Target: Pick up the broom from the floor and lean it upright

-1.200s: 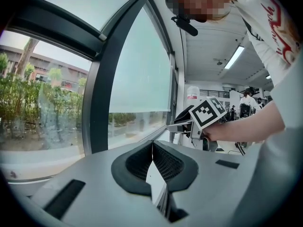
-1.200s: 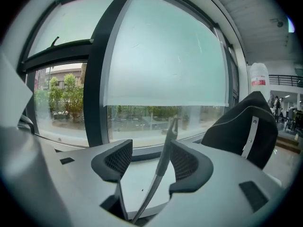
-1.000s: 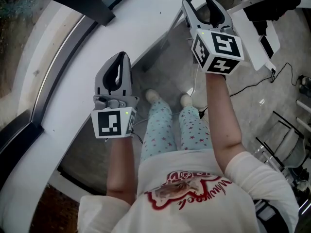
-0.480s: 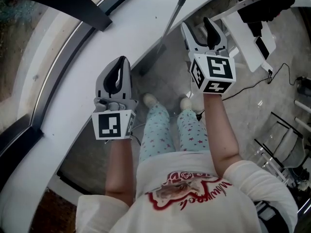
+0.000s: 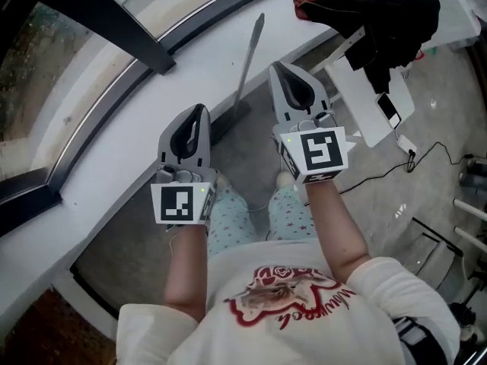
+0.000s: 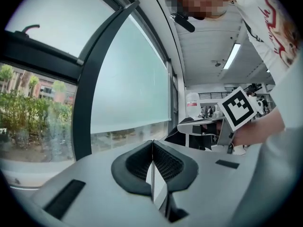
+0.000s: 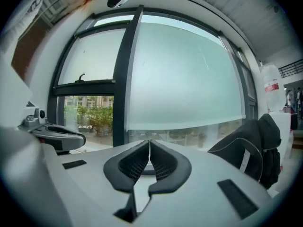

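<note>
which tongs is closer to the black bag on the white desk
Right. The right tongs sit just left of the black bag; the left tongs are farther off, beyond the broom.

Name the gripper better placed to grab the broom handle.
Right, likely: the right gripper sits beside the middle of the broom handle, the left gripper lower, near its head. Both are shut and must open first.
</note>
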Motion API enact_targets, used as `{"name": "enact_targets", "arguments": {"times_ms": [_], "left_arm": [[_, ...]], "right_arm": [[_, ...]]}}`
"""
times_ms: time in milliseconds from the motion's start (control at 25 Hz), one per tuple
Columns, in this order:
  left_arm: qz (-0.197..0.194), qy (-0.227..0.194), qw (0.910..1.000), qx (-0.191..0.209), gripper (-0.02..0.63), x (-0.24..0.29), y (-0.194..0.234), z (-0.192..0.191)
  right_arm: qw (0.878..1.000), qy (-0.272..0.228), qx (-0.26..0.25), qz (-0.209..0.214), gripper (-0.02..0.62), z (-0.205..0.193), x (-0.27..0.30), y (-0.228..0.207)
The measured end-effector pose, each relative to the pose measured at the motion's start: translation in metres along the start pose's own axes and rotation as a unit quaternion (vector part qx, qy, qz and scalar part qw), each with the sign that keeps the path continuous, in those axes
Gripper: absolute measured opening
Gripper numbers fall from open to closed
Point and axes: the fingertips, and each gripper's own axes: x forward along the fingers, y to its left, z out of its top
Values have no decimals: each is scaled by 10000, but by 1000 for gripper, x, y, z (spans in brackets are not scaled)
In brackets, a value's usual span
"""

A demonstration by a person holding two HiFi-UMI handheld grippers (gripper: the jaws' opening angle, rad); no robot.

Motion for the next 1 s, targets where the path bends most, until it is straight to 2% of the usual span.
{"name": "enact_targets", "arguments": {"times_ms": [240, 320, 400, 680, 800, 920, 1000], "left_arm": [[580, -214, 9980, -129, 21, -19, -83, 39], [780, -269, 9963, -249, 21, -31, -103, 46], [937, -264, 9951, -176, 21, -43, -118, 51], [1241, -399, 9914, -59, 21, -74, -146, 76], [1204, -406, 9919, 15, 21, -84, -157, 82], [1073, -172, 9941, -9, 21, -97, -167, 72], [953, -310, 9950, -55, 21, -111, -178, 72]], "right_arm": [[9947, -280, -272, 953, 28, 33, -64, -10], [9898, -426, -389, 1301, 28, 42, -85, -5], [9862, -454, -424, 1535, 28, 48, -101, -2], [9796, -667, -420, 1846, 28, 67, -137, 5], [9784, -691, -272, 1928, 28, 71, -153, 13], [9781, -691, -154, 1959, 28, 70, -169, 26], [9783, -704, -214, 1938, 28, 65, -184, 39]]}}
